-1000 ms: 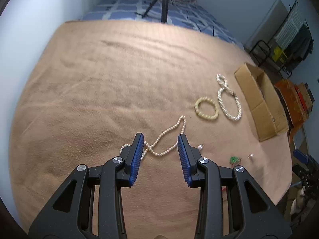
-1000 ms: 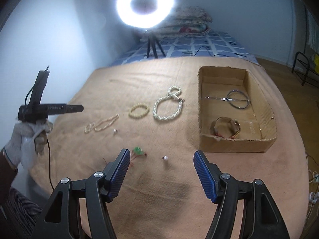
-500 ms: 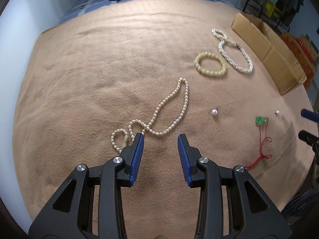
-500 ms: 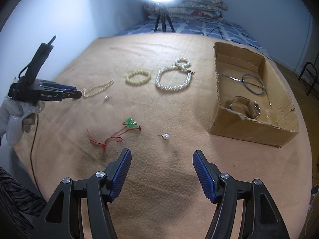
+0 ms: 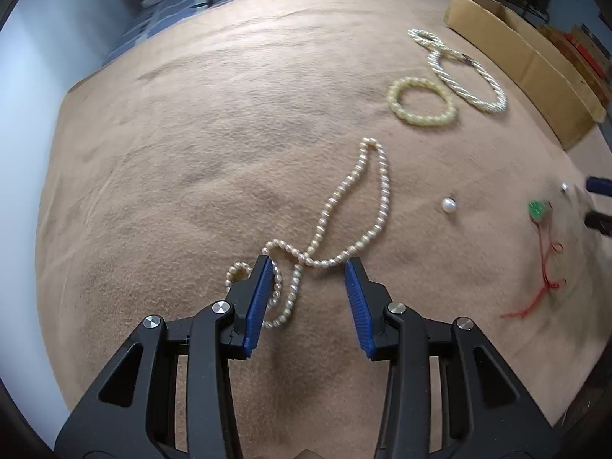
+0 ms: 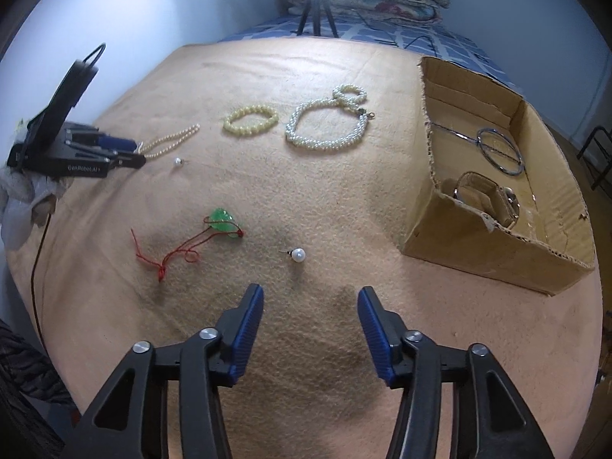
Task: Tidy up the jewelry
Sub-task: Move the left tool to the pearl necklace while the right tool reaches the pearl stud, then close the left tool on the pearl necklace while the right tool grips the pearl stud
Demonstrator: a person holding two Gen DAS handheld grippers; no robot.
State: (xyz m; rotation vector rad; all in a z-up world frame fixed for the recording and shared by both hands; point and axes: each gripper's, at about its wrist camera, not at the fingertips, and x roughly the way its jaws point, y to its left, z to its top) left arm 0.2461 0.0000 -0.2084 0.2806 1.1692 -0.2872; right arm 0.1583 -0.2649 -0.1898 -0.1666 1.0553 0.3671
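Our thin pearl strand (image 5: 346, 225) lies looped on the tan blanket (image 5: 191, 134), its near coils between the fingers of our left gripper (image 5: 309, 290), whose jaws are opening and press on nothing yet. Our right gripper (image 6: 310, 329) hangs just short of a single pearl stud (image 6: 298, 255); its jaws are closing on empty air. Also loose on the blanket are a yellow bead bracelet (image 6: 250, 119), a thick pearl rope (image 6: 327, 128), a green pendant on red cord (image 6: 221, 223) and a second stud (image 6: 177, 161). The cardboard box (image 6: 493, 256) holds only a metal hoop (image 6: 501, 151) and a band-like piece (image 6: 484, 199). We judge the sorting barely begun: two pieces boxed, six left.
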